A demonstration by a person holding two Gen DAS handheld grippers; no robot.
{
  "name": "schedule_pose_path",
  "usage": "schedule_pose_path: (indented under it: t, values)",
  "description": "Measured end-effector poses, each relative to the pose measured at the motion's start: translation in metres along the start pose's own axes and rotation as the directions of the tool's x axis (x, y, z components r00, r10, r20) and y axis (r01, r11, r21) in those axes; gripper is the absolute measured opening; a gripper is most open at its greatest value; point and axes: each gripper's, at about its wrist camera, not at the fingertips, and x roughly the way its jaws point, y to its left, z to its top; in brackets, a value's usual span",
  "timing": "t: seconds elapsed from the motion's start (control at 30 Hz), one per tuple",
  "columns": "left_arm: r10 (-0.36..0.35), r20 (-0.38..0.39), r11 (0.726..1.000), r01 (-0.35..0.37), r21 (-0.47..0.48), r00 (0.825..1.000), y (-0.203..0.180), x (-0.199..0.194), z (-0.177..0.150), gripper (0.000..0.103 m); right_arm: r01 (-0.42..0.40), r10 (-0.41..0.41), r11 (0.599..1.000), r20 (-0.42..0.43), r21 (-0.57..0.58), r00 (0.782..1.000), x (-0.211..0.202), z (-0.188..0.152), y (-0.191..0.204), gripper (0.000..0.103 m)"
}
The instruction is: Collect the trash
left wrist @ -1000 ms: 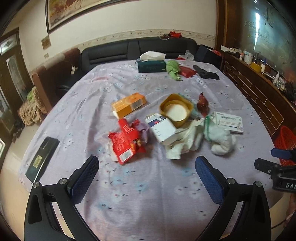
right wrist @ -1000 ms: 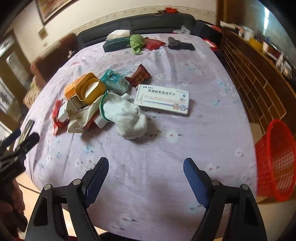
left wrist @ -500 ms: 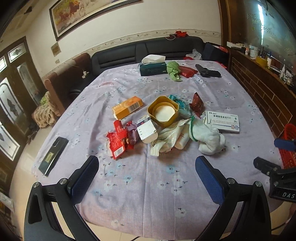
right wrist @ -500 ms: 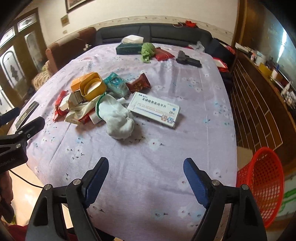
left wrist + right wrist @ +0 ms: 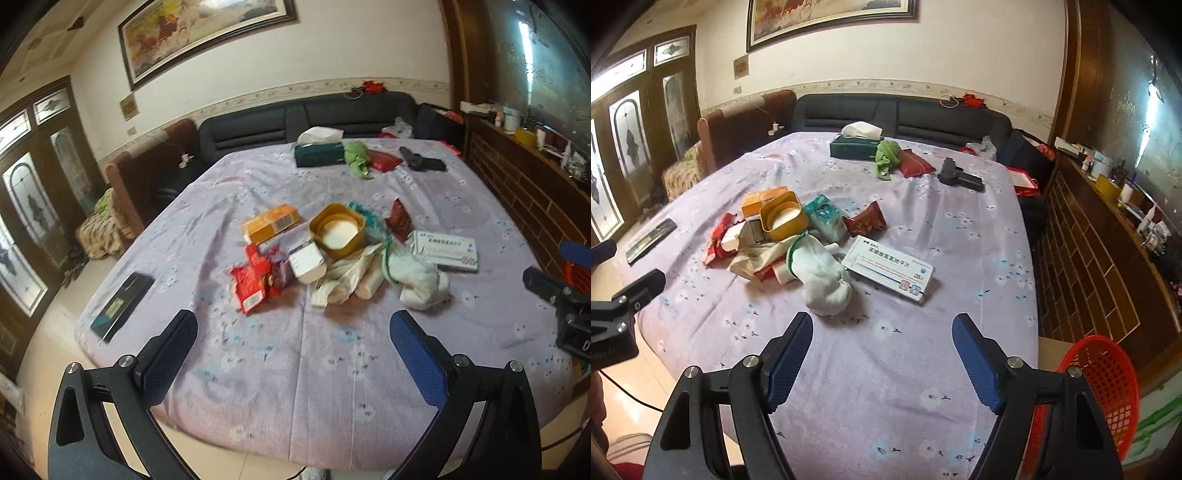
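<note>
A table [image 5: 332, 369] covered with a lilac floral cloth carries a loose heap of trash near its middle. The left hand-held gripper [image 5: 293, 354] hangs over the near edge of the table with its blue-padded fingers spread wide and nothing between them. The right hand-held gripper [image 5: 882, 349] is likewise spread apart and empty above the cloth, short of the heap.

In the heap, a red snack wrapper [image 5: 253, 280] lies on the left, touching a small white box [image 5: 306, 263]. Behind these sits an orange box [image 5: 270, 222], and beside it an open yellow tin [image 5: 338, 229] with a white inside. A teal packet [image 5: 825, 217] lies against the tin's far side, with a dark red wrapper [image 5: 865, 222] just beside it. Crumpled cream wrappers [image 5: 347, 277] spread in front of the tin, and a white sock with a green cuff [image 5: 822, 275] rests on their right edge. A white medicine box [image 5: 889, 268] with blue print lies flat next to the sock.

Well apart, at the far end of the table, stand a green tissue box [image 5: 854, 147], a green cloth [image 5: 887, 155], a red pouch [image 5: 916, 162] and a black tool [image 5: 960, 177]. A dark flat case [image 5: 122, 301] lies near the left edge. A red mesh basket [image 5: 1100, 387] stands on the floor off the table's right corner.
</note>
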Motion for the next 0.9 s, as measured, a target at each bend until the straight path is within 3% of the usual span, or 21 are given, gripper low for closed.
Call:
schedule_pose_path:
  t: [0.13,0.2,0.4,0.9]
  values:
    - [-0.036,0.059,0.999,0.035,0.012,0.998,0.009,0.002,0.009,0.103,0.056,-0.059,0.997,0.059,0.048,0.997,-0.015,0.005,-0.002,0.082]
    - [-0.054,0.052,0.998,0.053,0.015,0.997,0.012,0.008,0.011,0.103,0.083,-0.089,0.994,0.083,0.069,0.993,-0.022,0.006,-0.002,0.082]
    - [-0.104,0.043,0.994,0.103,0.032,0.994,0.020,0.020,0.012,0.103,0.129,-0.136,0.987,0.062,0.094,0.989,-0.025,0.006,0.007,0.082]
    - [-0.119,0.040,0.993,0.119,0.018,0.992,0.030,0.027,0.014,0.103,0.132,-0.134,0.989,0.022,0.062,0.991,-0.015,0.012,0.027,0.082]
